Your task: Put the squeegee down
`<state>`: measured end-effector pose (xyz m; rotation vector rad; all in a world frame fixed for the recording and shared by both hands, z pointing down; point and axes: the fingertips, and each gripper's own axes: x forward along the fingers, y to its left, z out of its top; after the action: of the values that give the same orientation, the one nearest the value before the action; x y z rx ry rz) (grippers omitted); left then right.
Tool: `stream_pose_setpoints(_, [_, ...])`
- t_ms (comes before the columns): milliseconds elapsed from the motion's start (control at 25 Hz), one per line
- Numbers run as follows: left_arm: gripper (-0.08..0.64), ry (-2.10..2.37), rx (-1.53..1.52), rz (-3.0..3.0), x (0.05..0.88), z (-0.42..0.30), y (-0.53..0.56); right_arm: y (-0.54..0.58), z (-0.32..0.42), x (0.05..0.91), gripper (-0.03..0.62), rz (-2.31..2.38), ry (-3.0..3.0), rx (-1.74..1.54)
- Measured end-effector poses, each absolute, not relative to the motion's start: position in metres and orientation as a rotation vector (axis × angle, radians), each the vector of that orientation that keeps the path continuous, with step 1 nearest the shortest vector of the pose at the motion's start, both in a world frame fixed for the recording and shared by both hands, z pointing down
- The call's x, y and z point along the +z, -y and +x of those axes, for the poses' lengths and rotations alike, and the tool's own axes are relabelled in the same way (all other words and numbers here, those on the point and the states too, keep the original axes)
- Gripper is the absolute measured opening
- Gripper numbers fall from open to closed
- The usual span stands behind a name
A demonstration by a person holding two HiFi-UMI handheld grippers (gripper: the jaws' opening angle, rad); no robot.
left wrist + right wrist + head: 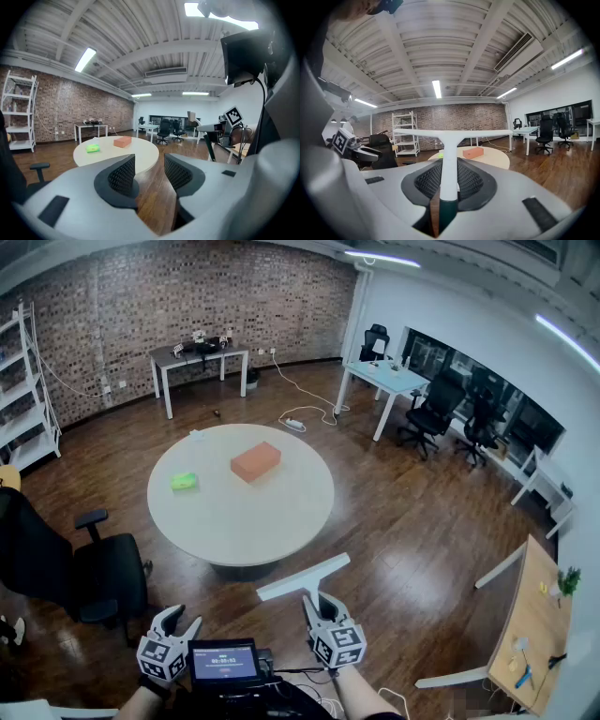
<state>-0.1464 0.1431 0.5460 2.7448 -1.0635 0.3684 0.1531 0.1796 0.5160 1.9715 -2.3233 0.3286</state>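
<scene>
My right gripper (317,604) is shut on the handle of a white squeegee (302,577), whose long blade lies crosswise just short of the round white table (281,521). In the right gripper view the squeegee (449,154) stands between the pads with its blade level and a dark green grip at the bottom. My left gripper (178,619) is low at the left, open and empty; in the left gripper view its gripper (147,171) shows wooden floor through the gap. On the table lie an orange block (255,461) and a green sponge (184,481).
A black office chair (66,573) stands at the left near my left gripper. A small screen (224,661) sits between my hands. Desks (389,379), more chairs and a white shelf (23,390) line the room's edges. A power strip with a cable (294,423) lies on the floor beyond the table.
</scene>
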Motion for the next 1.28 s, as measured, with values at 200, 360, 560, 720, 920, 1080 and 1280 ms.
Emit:
stream_pose_setpoints(200, [0.204,1.077,0.365,2.749,0.546,-0.143,-0.141,-0.182,0.162,0.518,0.097,1.975,2.335,0.323])
stream_pose_setpoints(360, [0.204,1.101,0.351,2.746,0.546,-0.145,-0.137,-0.186,0.170,0.517,0.097,1.984,2.325,0.315])
stream_pose_setpoints(560, [0.204,1.128,0.348,2.740,0.543,-0.145,-0.136,-0.190,0.176,0.517,0.097,1.984,2.320,0.306])
stream_pose_setpoints(720, [0.204,1.131,0.347,2.732,0.545,-0.141,-0.142,-0.197,0.180,0.519,0.097,1.966,2.311,0.311])
stream_pose_setpoints(920, [0.204,1.136,0.359,2.715,0.551,-0.142,-0.137,-0.189,0.183,0.522,0.097,1.953,2.321,0.320])
stream_pose_setpoints(1080, [0.204,1.151,0.355,2.715,0.552,-0.144,-0.124,-0.178,0.181,0.526,0.097,1.934,2.325,0.327])
stream_pose_setpoints(1280, [0.204,1.167,0.355,2.712,0.555,-0.148,-0.099,-0.152,0.181,0.526,0.097,1.921,2.313,0.324])
